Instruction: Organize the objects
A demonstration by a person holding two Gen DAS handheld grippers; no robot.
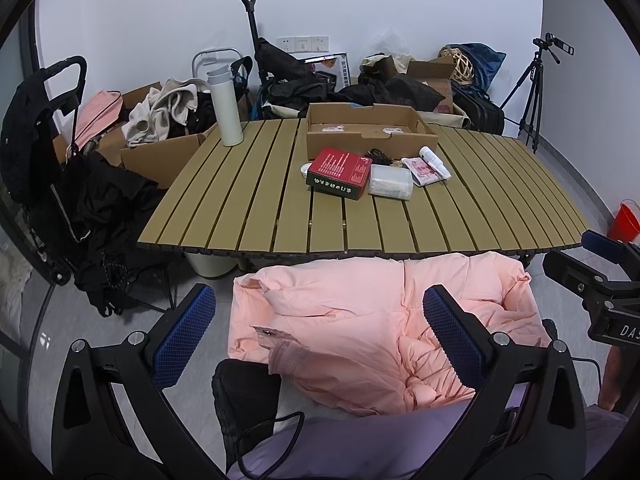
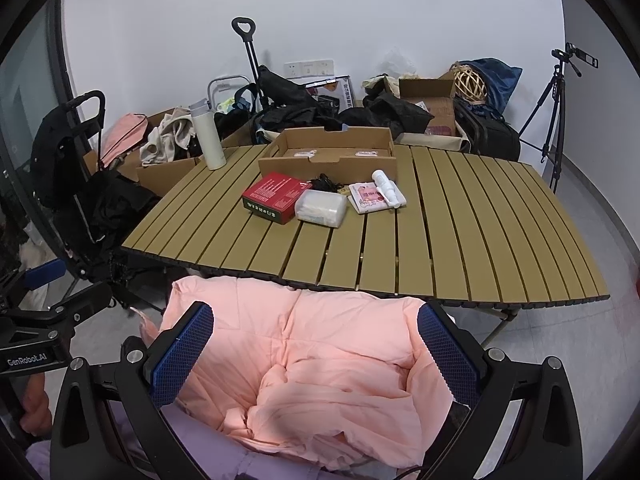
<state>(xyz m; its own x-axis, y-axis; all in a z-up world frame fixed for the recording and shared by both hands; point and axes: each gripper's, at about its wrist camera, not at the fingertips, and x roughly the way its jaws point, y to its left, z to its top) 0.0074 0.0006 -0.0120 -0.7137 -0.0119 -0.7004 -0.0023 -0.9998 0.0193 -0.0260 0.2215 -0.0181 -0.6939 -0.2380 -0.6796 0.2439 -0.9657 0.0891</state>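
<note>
On the slatted table lie a red box, a clear plastic box, a pink packet, a white tube and a black cable. An open cardboard tray stands behind them. A white flask stands at the far left. My left gripper and right gripper are both open and empty, held over a pink padded jacket in front of the table.
Cardboard boxes, clothes and black bags are piled behind and left of the table. A black stroller stands at the left. A tripod stands at the right, with a red bucket on the floor.
</note>
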